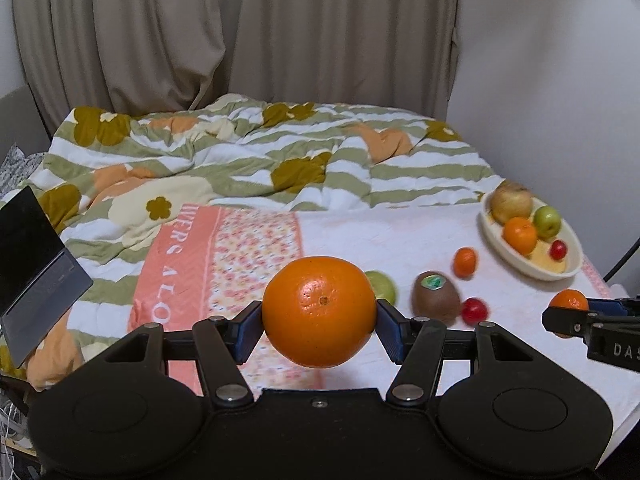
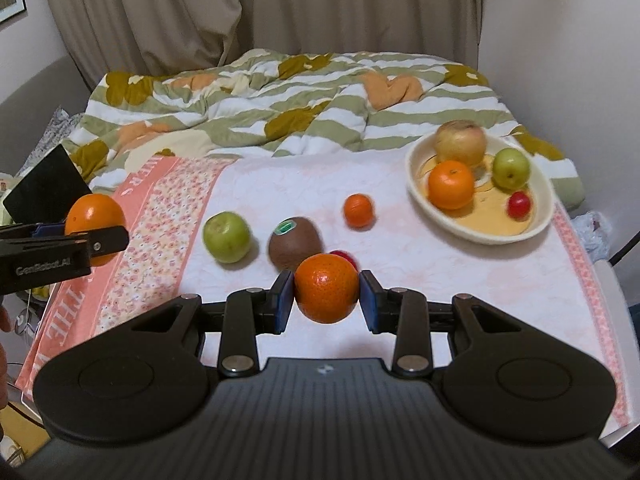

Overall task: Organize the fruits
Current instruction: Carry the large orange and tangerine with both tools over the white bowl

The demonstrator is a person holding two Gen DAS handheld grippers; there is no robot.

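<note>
Right wrist view showed the right gripper (image 2: 327, 295) with its jaws closed narrowly on a small orange (image 2: 326, 287), blue pads against both its sides, the fruit lifted clear of the pink cloth (image 2: 460, 276) on the bed; left wrist view showed the left gripper (image 1: 319, 317) with its jaws set somewhat wider and clamped on a large orange (image 1: 319, 311), also held in the air; each gripper appeared at the edge of the other's view, the left one far to the left, the right one far to the right.

A cream bowl (image 2: 416, 188) sat at the far right of the cloth and already held four fruits: a yellowish apple (image 2: 460, 146) at the back, an orange (image 2: 450, 185) in front of it, a green apple (image 2: 510, 168) to the right, and a small red fruit (image 2: 519, 204) nearest the right rim; that much of the sorting looked done.

Loose on the cloth remained a second green apple (image 2: 226, 237) at the left, a kiwi (image 2: 295, 244) with a green sticker beside it, a tiny mandarin (image 2: 359, 210) farther back toward the bowl, and a second red fruit (image 2: 345, 257) mostly hidden behind the small orange.

By my reckoning the task stood around halfway: four fruits bowled, two in hand and presumably bound for the bowl, four waiting; the bowl had room toward its near side, though it looked likely to get crowded; a rumpled striped quilt (image 2: 280, 112) lay beyond, uninvolved.
</note>
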